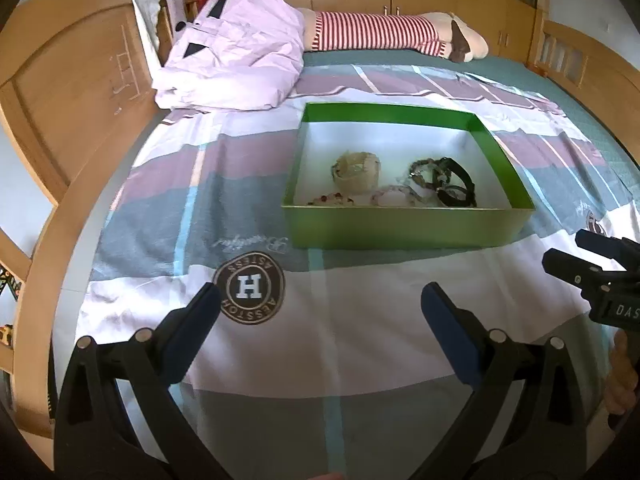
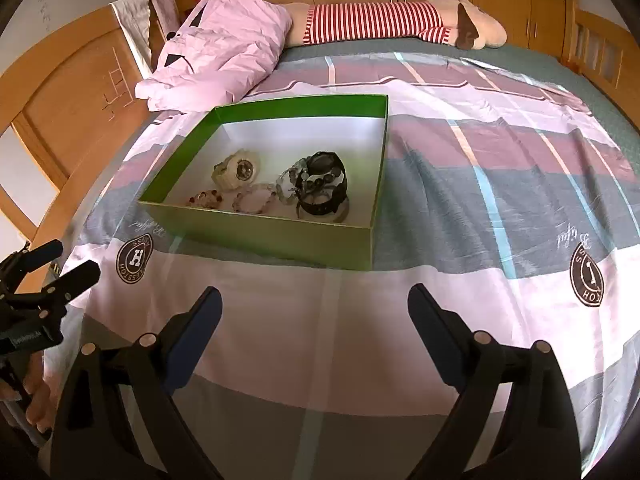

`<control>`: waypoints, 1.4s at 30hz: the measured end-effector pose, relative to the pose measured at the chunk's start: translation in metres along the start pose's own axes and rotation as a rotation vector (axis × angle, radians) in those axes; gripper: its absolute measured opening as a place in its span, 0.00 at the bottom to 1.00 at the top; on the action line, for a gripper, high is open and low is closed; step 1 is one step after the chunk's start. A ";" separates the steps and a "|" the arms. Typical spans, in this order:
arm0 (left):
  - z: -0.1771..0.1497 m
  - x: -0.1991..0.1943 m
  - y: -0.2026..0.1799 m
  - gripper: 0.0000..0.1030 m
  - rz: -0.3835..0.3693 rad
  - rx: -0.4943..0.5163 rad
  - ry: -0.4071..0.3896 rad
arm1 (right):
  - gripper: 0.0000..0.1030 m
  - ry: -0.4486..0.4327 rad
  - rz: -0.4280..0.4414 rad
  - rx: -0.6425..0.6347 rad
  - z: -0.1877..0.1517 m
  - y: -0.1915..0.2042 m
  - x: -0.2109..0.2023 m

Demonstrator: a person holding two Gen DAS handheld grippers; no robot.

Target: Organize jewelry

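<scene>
Green cardboard box [image 1: 404, 228]: ahead of both tongs, apart from them, on the striped pink-and-grey bedsheet [image 1: 360, 344].
Jewellery: cream chunky watch [image 2: 237, 169], black watch [image 2: 324, 184], pale pink beaded bracelet [image 2: 256, 199] inside the box.
Left gripper [image 1: 320, 308]: wide open, empty.
Right gripper [image 2: 314, 306]: wide open, empty.

The left tongs [image 1: 320, 308] fill the bottom of the left wrist view: two black plastic arms, each tipped with a dark blue pad and studded with round silver pins. The right tongs [image 2: 314, 308] look the same in their own view. At the right edge of the left view, the other tool's black body bears white letters "DAS", with bare skin of the person's hand [image 1: 620, 380] below it.
</scene>
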State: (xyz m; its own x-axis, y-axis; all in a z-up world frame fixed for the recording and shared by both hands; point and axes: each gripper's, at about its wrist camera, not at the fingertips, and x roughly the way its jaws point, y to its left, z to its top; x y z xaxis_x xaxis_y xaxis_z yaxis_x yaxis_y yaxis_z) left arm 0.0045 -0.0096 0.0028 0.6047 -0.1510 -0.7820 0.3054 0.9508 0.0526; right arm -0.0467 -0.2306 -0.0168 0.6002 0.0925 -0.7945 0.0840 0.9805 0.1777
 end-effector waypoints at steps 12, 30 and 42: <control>0.000 0.005 -0.001 0.98 0.032 0.000 0.000 | 0.91 -0.008 -0.011 -0.018 -0.003 0.002 -0.004; 0.000 0.002 0.001 0.98 0.021 -0.017 -0.002 | 0.91 0.010 -0.024 -0.004 -0.004 0.000 0.003; 0.001 0.001 0.000 0.98 0.009 -0.015 0.005 | 0.91 0.012 -0.021 -0.009 -0.004 0.001 0.003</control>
State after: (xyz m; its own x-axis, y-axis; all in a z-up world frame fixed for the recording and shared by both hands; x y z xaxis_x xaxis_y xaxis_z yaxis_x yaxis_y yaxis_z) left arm 0.0056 -0.0103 0.0023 0.6035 -0.1407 -0.7849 0.2888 0.9561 0.0506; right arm -0.0480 -0.2288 -0.0213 0.5887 0.0744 -0.8049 0.0887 0.9838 0.1558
